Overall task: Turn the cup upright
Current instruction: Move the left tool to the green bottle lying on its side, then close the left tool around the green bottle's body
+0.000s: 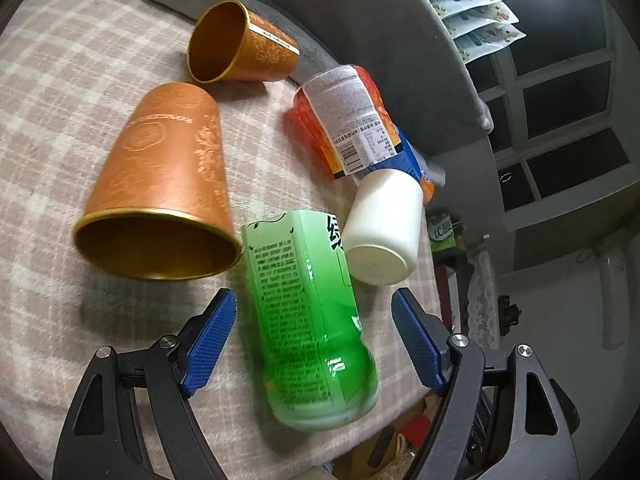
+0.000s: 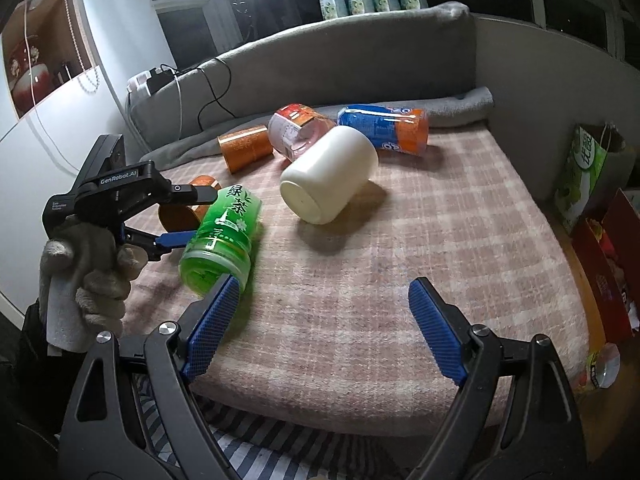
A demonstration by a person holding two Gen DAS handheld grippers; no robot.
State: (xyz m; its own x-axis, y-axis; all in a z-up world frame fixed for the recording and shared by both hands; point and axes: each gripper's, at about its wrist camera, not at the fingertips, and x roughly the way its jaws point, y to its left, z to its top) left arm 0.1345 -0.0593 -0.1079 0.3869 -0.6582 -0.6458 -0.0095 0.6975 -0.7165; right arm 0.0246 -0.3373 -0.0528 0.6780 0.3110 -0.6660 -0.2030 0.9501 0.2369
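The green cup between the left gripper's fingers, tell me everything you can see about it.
The green cup is translucent green plastic wrapped in a printed label with Chinese characters and fine text. It lies on its side on the plaid blanket, with one end pointing toward the left hand-held gripper, whose open blue pads flank it without clearly touching. Its far end sits close to the white cup and an orange cup.

A pink plaid blanket (image 2: 400, 280) covers the surface. A grey cushion (image 2: 340, 60) stands along the far edge, a green bag (image 2: 584, 168) at right.
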